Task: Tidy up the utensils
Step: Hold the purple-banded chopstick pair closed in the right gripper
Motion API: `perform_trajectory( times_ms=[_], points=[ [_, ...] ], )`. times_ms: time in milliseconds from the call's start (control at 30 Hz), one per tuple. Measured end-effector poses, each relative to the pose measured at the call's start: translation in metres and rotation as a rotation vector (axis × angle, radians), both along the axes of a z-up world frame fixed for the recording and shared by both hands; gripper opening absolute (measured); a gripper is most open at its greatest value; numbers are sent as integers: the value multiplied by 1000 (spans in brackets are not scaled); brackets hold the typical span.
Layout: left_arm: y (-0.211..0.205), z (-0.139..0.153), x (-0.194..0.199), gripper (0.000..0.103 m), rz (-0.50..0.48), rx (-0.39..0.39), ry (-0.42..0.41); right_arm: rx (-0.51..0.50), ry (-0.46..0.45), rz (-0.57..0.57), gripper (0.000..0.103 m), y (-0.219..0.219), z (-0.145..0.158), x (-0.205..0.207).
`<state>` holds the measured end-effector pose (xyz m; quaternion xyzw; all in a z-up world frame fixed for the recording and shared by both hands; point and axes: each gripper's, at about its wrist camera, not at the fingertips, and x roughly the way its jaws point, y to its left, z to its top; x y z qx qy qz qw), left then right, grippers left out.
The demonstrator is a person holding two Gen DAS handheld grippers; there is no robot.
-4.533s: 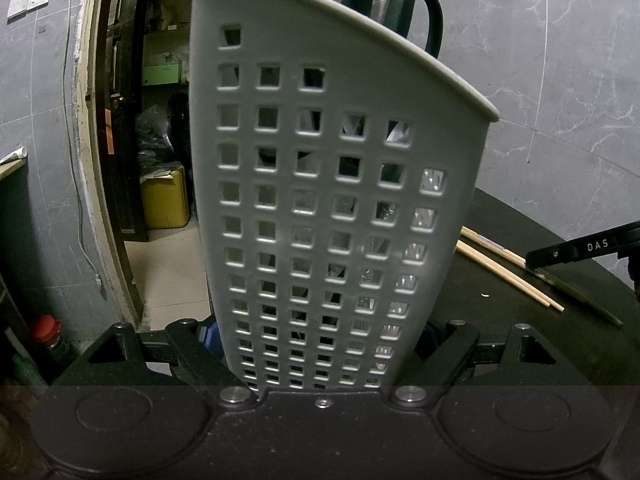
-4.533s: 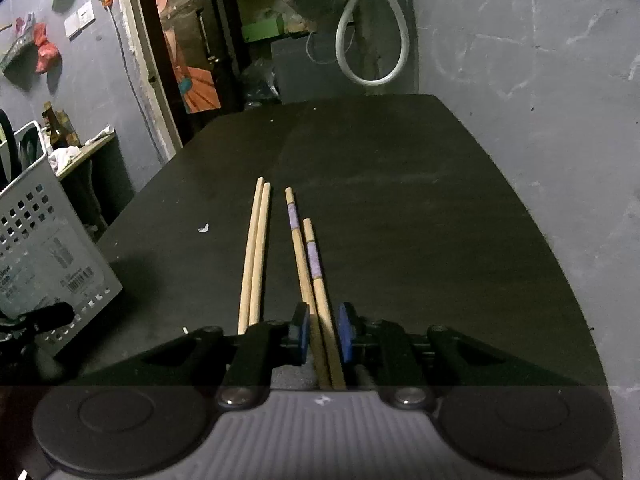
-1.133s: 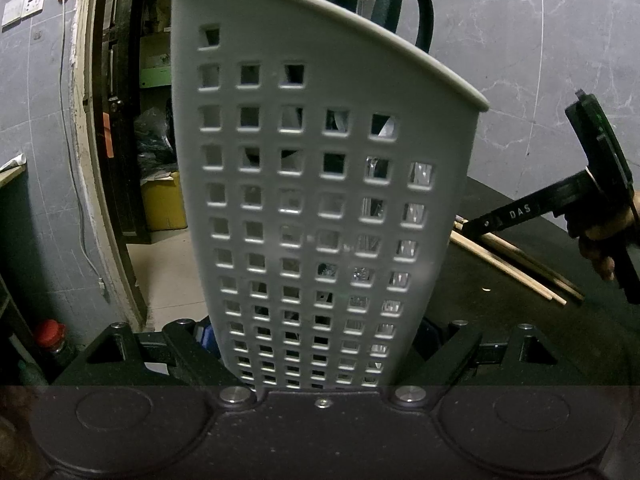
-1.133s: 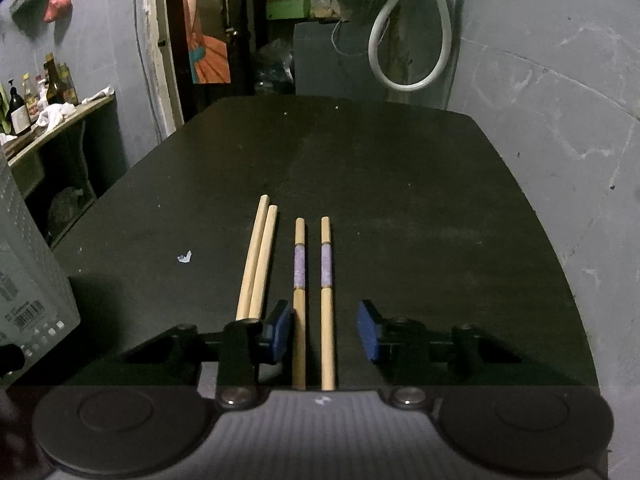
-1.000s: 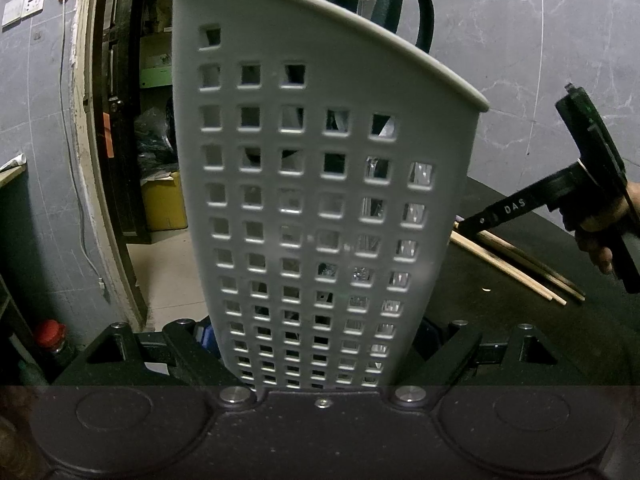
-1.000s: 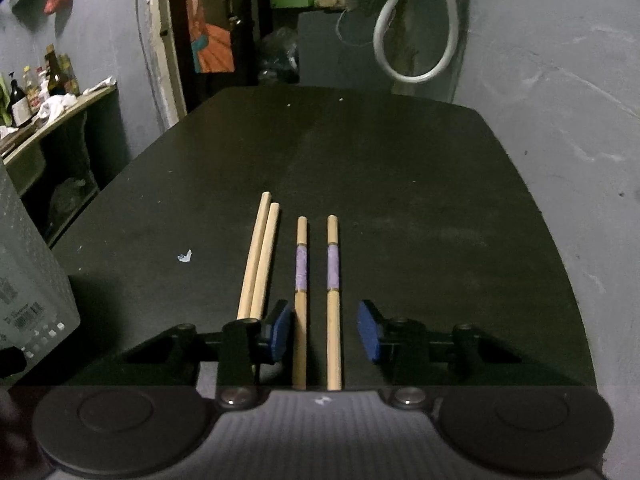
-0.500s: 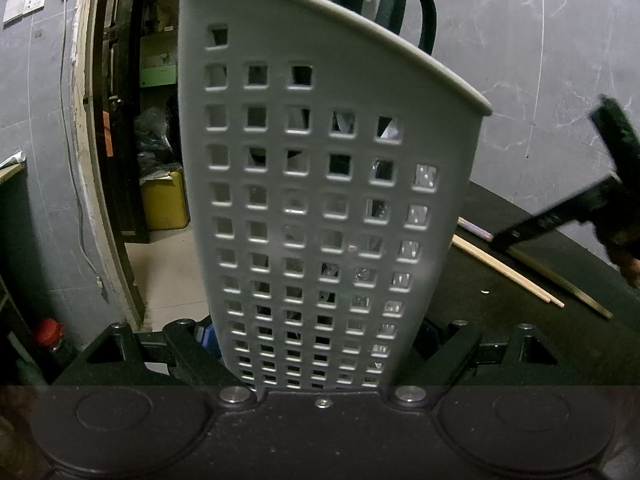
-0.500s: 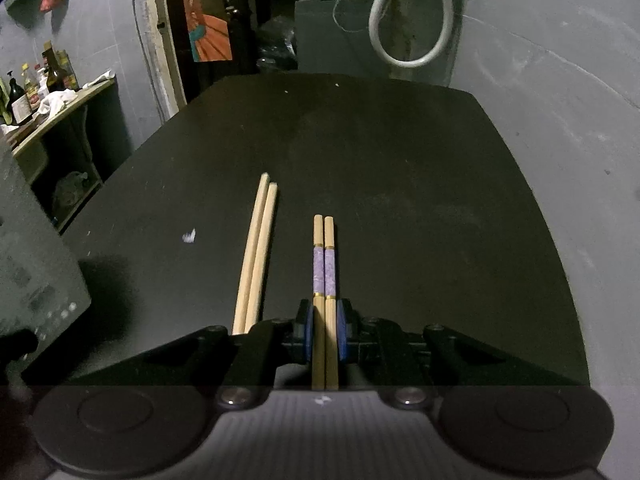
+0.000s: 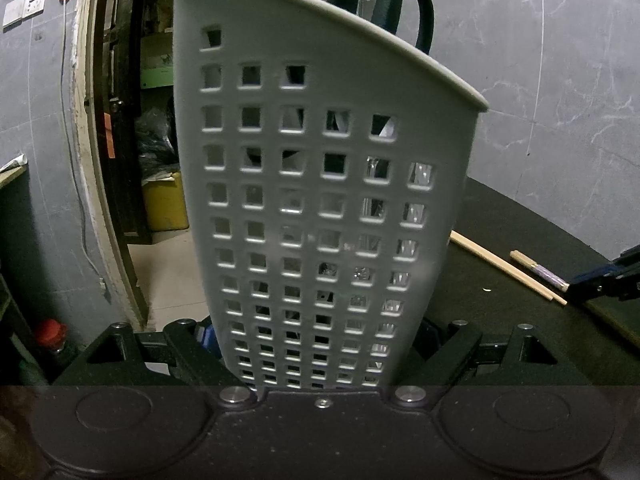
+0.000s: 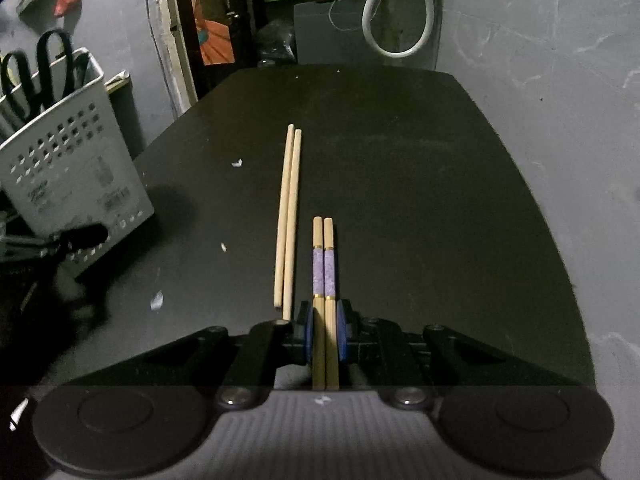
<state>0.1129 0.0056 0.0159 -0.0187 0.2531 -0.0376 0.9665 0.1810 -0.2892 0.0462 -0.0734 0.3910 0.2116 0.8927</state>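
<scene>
My right gripper (image 10: 325, 334) is shut on a pair of purple-banded chopsticks (image 10: 324, 264), held side by side just above the black table (image 10: 420, 184). A plain wooden pair of chopsticks (image 10: 289, 216) lies on the table just to their left. My left gripper (image 9: 320, 344) is shut on the grey perforated utensil basket (image 9: 320, 200), which fills the left wrist view and shows at the left of the right wrist view (image 10: 68, 160). Dark scissor handles (image 9: 408, 12) stick out of its top. The right gripper (image 9: 600, 276) and both chopstick pairs (image 9: 536, 270) show at the right of the left wrist view.
An open doorway (image 9: 132, 120) with a yellow container (image 9: 166, 204) lies behind the basket. Small white scraps (image 10: 157, 300) lie on the table. A white hose (image 10: 396, 12) hangs on the wall beyond the table's far end.
My right gripper closed on the purple-banded chopsticks, pressing the two together, and has lifted them back and up. The left gripper still holds the basket, nearly unmoved.
</scene>
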Motion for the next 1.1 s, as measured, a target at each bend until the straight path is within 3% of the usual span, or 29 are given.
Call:
perform_trajectory(
  times_ms=[433, 700, 1100],
  points=[
    [-1, 1, -2, 87, 1, 0, -1, 66, 8, -100, 13, -24, -2, -3],
    [-2, 1, -2, 87, 0, -3, -2, 187, 6, -252, 13, -41, -8, -8],
    [-1, 1, -2, 87, 1, 4, 0, 104, -39, -233, 14, -26, -9, -12]
  ],
)
